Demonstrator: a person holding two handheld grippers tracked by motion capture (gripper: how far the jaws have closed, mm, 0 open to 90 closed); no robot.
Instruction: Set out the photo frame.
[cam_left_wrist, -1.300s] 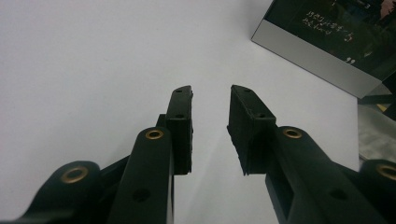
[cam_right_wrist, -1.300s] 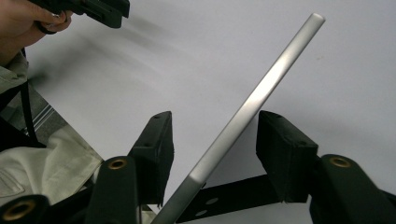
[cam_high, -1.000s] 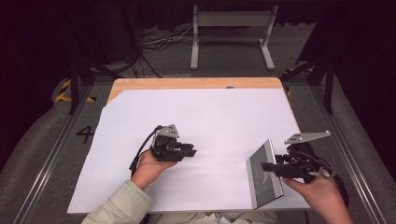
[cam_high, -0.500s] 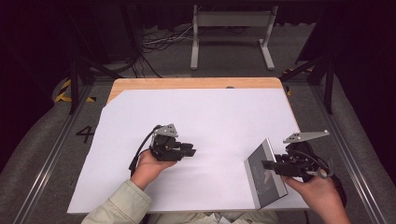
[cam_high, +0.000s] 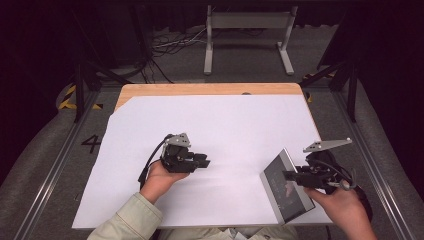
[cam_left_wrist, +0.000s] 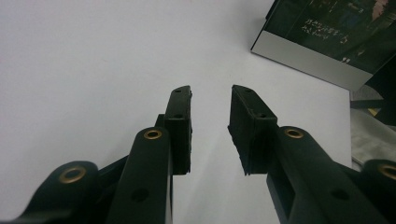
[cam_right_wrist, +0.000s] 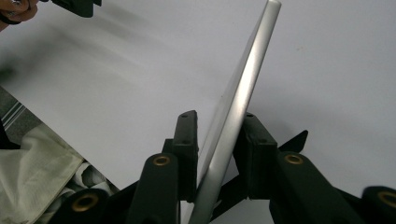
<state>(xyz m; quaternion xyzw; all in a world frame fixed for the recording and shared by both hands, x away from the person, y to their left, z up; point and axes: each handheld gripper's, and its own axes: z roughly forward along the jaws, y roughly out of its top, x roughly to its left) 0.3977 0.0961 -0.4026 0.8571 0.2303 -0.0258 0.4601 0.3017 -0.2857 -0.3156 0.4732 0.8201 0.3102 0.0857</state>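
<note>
A flat panel (cam_high: 287, 187) with a silver frame and a dark glossy face stands tilted on its edge at the front right of the white sheet (cam_high: 225, 120). My right gripper (cam_high: 288, 175) holds it by the right edge. In the right gripper view the silver edge (cam_right_wrist: 243, 93) runs up between the jaws, which have just been closing, and both pads (cam_right_wrist: 187, 140) now press on it. My left gripper (cam_high: 205, 162) rests low over the middle of the sheet, pointing right. Its jaws stand open with nothing between them (cam_left_wrist: 211, 91), and the panel (cam_left_wrist: 322, 42) lies ahead of them.
The white sheet covers most of a wooden tabletop (cam_high: 200, 89). A metal stand (cam_high: 247, 30) and cables (cam_high: 170, 47) lie on the floor beyond the table. Rails (cam_high: 55, 165) run along both sides. Crumpled light cloth (cam_right_wrist: 37, 172) lies off the table's near edge.
</note>
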